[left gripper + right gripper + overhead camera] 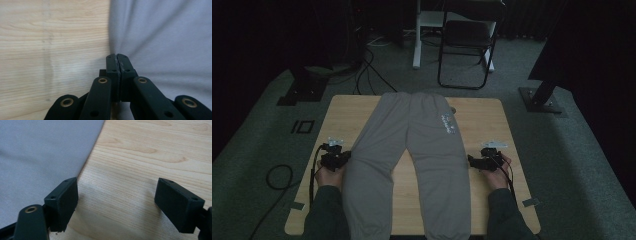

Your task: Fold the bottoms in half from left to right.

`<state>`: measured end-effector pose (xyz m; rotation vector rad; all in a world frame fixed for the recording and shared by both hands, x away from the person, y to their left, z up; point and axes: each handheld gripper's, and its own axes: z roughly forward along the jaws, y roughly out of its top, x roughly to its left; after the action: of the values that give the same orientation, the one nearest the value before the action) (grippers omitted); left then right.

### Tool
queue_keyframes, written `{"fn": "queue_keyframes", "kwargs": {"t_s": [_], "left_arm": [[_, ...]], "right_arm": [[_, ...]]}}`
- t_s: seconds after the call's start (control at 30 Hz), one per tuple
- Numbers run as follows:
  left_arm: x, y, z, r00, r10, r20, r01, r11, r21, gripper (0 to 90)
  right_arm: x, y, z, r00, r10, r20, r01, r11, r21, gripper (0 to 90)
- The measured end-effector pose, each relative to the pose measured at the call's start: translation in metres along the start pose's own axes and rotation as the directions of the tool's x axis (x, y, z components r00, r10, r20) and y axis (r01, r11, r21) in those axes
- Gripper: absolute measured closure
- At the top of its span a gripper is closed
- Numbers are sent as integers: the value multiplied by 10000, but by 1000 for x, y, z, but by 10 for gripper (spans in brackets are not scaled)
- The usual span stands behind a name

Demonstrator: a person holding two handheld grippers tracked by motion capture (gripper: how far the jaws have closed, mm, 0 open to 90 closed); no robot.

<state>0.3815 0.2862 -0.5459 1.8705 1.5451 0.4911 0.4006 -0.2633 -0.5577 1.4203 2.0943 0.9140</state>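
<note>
Grey sweatpants (412,150) flat on wooden table (482,120), left tongs (117,58) pressed together, right tongs (116,197) spread

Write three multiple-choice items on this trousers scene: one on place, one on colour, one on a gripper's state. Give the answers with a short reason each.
1. Where do the trousers lie?
A. On the chair
B. Flat on the wooden table, waist at the far edge
C. On the floor

2. What colour are the trousers?
A. Grey
B. Red
C. Black

3. How do the two grippers stand?
A. Both wide open
B. Left gripper shut, right gripper open
C. Left open, right shut

Answers:
1 B: the high view shows both legs spread over the tabletop, running toward the person.
2 A: the cloth looks pale grey in all three views, with a small light print near one hip.
3 B: in the left gripper view the fingers meet at the cloth's edge with nothing seen between them; in the right gripper view the fingers stand apart over bare wood beside the trousers.
</note>
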Motion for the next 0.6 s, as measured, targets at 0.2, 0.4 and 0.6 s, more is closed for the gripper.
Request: {"fn": "queue_keyframes", "kwargs": {"t_s": [0.2,0.4,0.6], "left_arm": [[-23,12,-11,9930,4,1180,89,9968,-790,888],[-68,29,-13,9747,1015,1992,-790,9899,-1178,888],[-123,51,-3,9429,1847,2773,-1560,9801,-1225,887]], "right_arm": [[0,0,0,10000,-5,-19,5,10000,-5,194],[0,0,0,10000,-6,-19,6,10000,1,194],[0,0,0,10000,-9,-24,9,10000,2,193]]}}
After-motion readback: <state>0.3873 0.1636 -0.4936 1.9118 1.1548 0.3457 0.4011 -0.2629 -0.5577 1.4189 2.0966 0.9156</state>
